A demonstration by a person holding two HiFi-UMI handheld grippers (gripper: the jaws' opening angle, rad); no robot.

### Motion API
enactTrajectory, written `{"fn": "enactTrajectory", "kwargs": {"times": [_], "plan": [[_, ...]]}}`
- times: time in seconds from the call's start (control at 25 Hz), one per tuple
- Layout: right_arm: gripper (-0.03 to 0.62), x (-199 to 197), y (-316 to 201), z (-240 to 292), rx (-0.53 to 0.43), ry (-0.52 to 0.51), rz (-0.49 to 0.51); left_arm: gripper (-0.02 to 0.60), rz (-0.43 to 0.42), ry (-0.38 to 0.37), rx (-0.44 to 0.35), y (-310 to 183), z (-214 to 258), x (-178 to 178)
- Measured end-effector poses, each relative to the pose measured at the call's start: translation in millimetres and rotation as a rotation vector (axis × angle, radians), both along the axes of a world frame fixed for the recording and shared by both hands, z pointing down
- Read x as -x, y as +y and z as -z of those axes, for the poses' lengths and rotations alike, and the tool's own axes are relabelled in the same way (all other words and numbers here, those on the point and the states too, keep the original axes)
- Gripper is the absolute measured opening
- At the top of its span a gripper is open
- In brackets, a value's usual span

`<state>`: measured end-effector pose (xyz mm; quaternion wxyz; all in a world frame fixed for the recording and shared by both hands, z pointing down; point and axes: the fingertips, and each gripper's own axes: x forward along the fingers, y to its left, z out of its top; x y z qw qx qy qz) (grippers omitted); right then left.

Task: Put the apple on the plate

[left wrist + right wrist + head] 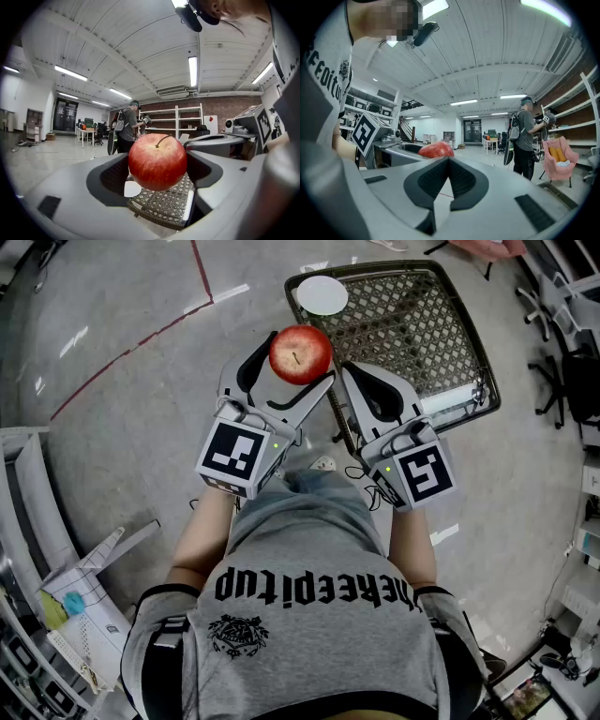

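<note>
My left gripper [293, 366] is shut on a red apple [300, 353] and holds it up in the air, its jaws spread wide around the fruit. The left gripper view has the apple [157, 161] stem-up between the dark pads [108, 177]. Beyond and below it, a small white plate [322, 294] lies at the far left corner of a brown wicker table [412, 324]; the same plate [132, 188] peeks out under the apple. My right gripper [349, 373] hangs beside the left, shut with nothing in it, pads [459, 176] meeting. The apple [436, 150] shows to its left.
Grey floor with red tape lines [131, 343] surrounds the table. A shelf with papers and boxes [84, 606] stands at the near left, office chairs [562, 362] at the right. A person with a backpack [525, 136] stands farther off, near a pink chair [560, 161].
</note>
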<state>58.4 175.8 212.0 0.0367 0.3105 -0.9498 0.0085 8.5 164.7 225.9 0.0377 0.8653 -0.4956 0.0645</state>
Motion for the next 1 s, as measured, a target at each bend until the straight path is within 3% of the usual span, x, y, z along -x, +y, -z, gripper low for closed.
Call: {"fn": "enactTrajectory", "kwargs": {"times": [1.0], "plan": [[0.008,-34,-31,-22,0.013,0.001,0.076,0.403,0.095,0.000,0.032,-30,-19,-28]]}}
